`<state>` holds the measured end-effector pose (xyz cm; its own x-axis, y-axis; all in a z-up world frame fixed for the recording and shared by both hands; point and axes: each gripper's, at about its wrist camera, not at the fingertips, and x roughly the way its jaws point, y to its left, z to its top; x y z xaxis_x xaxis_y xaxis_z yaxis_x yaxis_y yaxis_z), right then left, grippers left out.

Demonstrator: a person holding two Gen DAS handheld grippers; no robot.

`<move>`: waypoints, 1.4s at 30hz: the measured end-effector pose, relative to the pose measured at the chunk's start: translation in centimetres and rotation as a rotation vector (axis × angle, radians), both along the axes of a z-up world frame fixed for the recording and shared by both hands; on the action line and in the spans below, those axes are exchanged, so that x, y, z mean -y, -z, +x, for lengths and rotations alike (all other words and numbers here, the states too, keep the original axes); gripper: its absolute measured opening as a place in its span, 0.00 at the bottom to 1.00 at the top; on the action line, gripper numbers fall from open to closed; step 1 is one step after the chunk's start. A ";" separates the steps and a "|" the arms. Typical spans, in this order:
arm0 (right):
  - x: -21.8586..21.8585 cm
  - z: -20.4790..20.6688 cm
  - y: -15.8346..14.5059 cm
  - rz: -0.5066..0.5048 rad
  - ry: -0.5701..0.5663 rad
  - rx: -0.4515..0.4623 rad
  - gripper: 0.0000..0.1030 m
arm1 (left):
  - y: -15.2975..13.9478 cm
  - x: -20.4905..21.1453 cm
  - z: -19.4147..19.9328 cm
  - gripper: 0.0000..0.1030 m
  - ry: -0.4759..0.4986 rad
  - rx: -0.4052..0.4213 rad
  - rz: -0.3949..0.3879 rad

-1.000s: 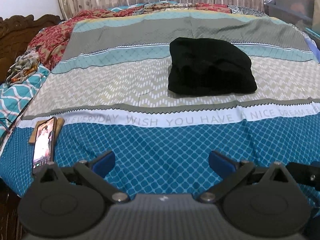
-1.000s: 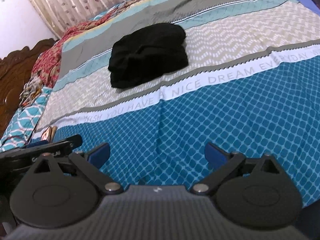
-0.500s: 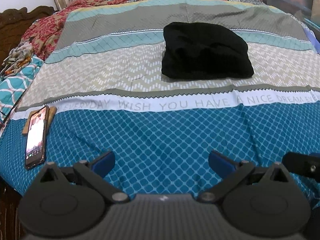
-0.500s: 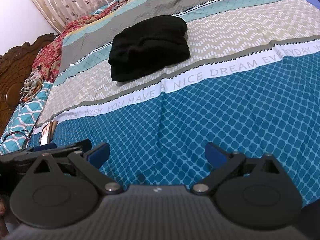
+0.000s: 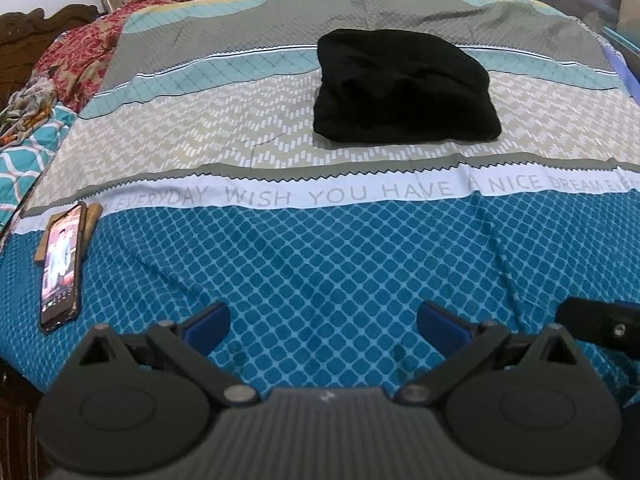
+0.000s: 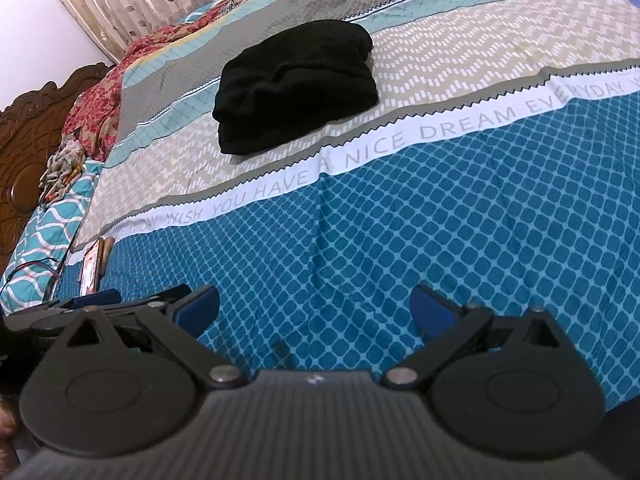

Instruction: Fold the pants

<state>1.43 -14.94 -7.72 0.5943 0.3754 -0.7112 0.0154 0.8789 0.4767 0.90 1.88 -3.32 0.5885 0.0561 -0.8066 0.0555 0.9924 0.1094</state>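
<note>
Black pants lie folded in a compact bundle on the beige zigzag band of the bedsheet, well ahead of both grippers; they also show in the right wrist view. My left gripper is open and empty above the blue patterned band near the bed's front edge. My right gripper is open and empty over the same band. The right gripper's body shows at the right edge of the left wrist view; the left gripper's body shows at the left of the right wrist view.
A phone with a lit screen lies on a brown object at the bed's front left. Crumpled red floral fabric and a carved wooden headboard are at the left. Curtains hang behind the bed.
Both grippers have moved a little forward toward the pants, which look larger now. Both stay open and empty. The pants have not moved.
</note>
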 end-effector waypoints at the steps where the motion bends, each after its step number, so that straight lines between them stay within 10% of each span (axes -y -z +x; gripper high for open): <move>1: 0.0 0.0 0.0 0.001 0.001 -0.002 1.00 | 0.0 0.0 -0.1 1.00 0.006 -0.001 -0.014; 42: 0.0 0.0 0.8 0.019 -0.004 -0.044 1.00 | -0.4 -1.3 0.1 1.00 -0.064 -0.015 -0.041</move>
<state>1.47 -14.89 -8.50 0.5615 0.3912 -0.7291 0.0334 0.8698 0.4923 0.95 3.21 -2.88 0.5725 0.0598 -0.8177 -0.0070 0.9977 0.0681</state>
